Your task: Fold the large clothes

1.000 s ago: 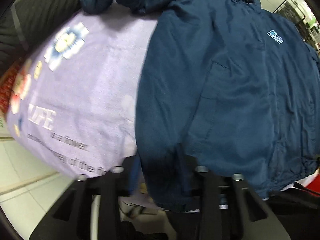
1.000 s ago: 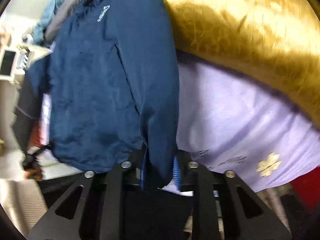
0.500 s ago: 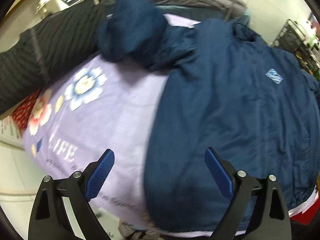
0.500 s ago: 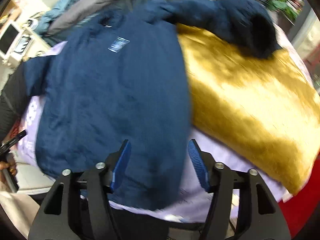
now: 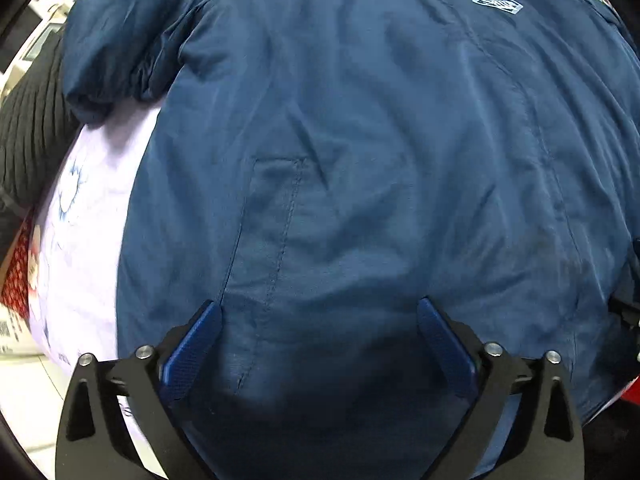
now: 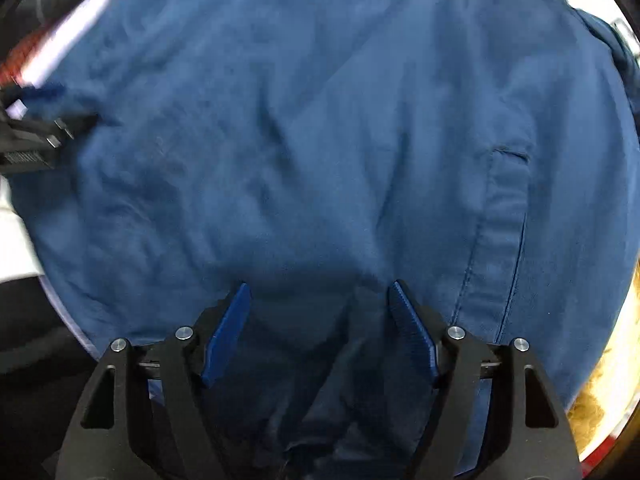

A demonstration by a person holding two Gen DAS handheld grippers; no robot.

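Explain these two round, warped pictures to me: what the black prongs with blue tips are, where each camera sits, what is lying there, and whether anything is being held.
No robot here: a person holds a two-finger tool in each hand. Each picture comes from a fisheye camera on one tool, looking along its fingers. One view shows the left gripper, the other the right gripper. The blue tips are their gripping pads. Both hang over a navy jacket spread on a lilac printed cloth; a gold cushion shows at the right view's edge. Both sets of jaws are opening, with jacket fabric below them but nothing pinched, so nothing is held.
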